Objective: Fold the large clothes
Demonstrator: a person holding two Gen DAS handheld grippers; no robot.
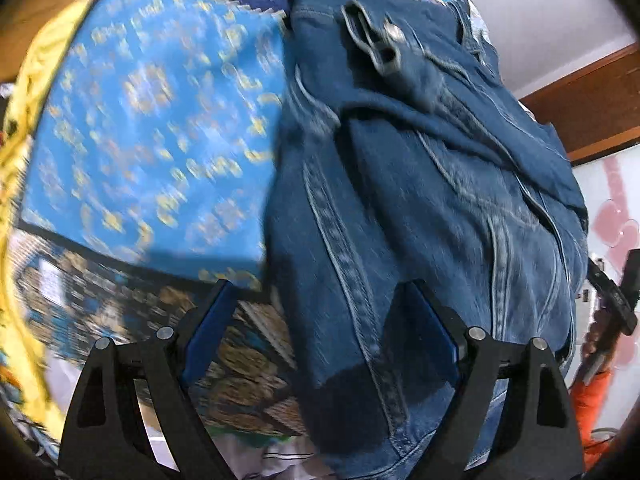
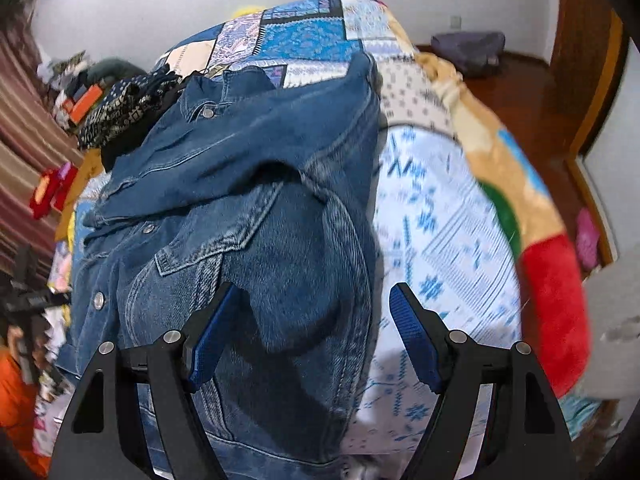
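A blue denim jacket [image 1: 420,184] lies on a patchwork bedspread [image 1: 152,120], partly folded, with a sleeve laid across its front. It also shows in the right wrist view [image 2: 248,200], with metal buttons and a chest pocket flap. My left gripper [image 1: 320,292] is open, its jaws wide apart over the jacket's left hem. My right gripper [image 2: 314,296] is open, its jaws wide apart over the jacket's right hem and side. Neither gripper holds cloth.
The bed carries the patchwork bedspread [image 2: 432,216] with a red and yellow blanket edge [image 2: 556,300] at the right. Dark patterned clothes [image 2: 120,112] lie beyond the jacket's collar. A wooden floor [image 2: 520,92] and white wall lie behind. The other gripper shows at the left [image 2: 28,304].
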